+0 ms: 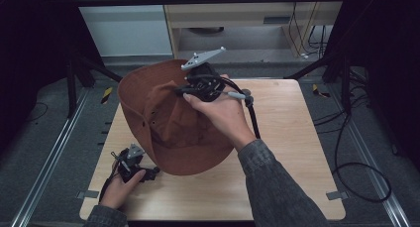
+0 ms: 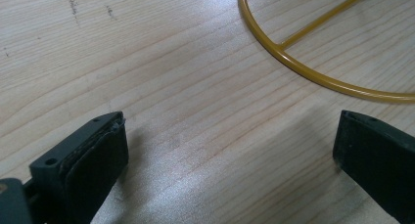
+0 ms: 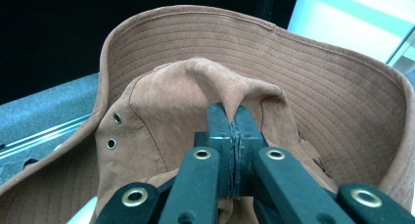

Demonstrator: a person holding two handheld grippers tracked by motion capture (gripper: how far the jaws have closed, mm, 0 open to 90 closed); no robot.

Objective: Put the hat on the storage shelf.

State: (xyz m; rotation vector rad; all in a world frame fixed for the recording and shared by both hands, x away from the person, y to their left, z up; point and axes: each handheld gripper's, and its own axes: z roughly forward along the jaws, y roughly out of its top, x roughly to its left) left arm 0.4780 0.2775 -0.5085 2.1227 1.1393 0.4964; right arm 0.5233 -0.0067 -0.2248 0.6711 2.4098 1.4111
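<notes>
A wide-brimmed rust-brown fabric hat [image 1: 163,123] tilts above the pale wooden surface [image 1: 287,138], its crown pinched between the closed jaws of the right tongs [image 3: 234,131] in the person's right hand [image 1: 223,113]. Two metal eyelets [image 3: 114,131] show on the crown's side. At the surface's near left corner, just beside the hat's brim, the left hand [image 1: 121,185] holds the left tongs [image 2: 230,150] with jaws wide apart, gripping nothing, low over bare wood near a thin yellow wire ring [image 2: 293,67].
</notes>
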